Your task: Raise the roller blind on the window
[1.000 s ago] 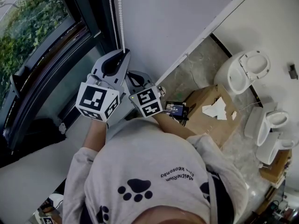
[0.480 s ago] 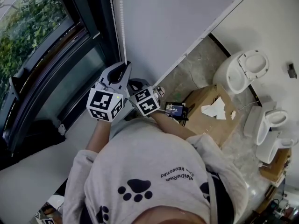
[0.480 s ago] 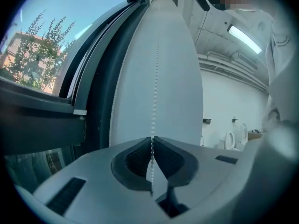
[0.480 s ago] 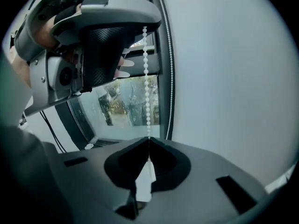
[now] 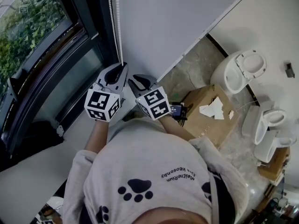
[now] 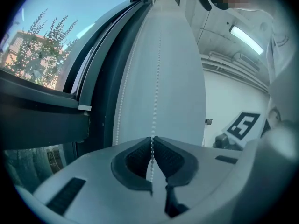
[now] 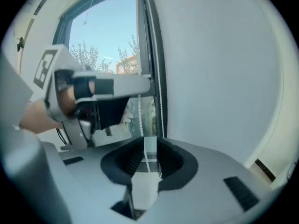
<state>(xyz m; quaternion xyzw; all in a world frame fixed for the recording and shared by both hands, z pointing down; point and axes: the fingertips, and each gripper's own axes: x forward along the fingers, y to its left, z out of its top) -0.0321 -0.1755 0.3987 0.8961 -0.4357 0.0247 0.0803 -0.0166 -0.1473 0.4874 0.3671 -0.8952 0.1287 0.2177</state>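
Currently | left gripper (image 6: 152, 141) clamped on bead chain (image 6: 156, 78), which hangs between window frame (image 6: 100, 87) and white wall (image 6: 180, 78) | right gripper (image 7: 149, 146) jaws just opening, chain strand loose between them | roller blind out of view | glass (image 7: 107, 31) bare where visible | judged mid-haul, further pulls likely.

- white bead chain (image 5: 113, 17): 2 strands, hang vertical btwn dark frame & white wall
- 1 strand pinched in left tongs (image 6: 152, 141), taut above; other strand hangs free just beside it, frame side
- right tongs (image 7: 150, 146) have just been opening: strand runs btwn pads, not pressed
- window (image 5: 32, 31): dark frame, greenery seen thru glass
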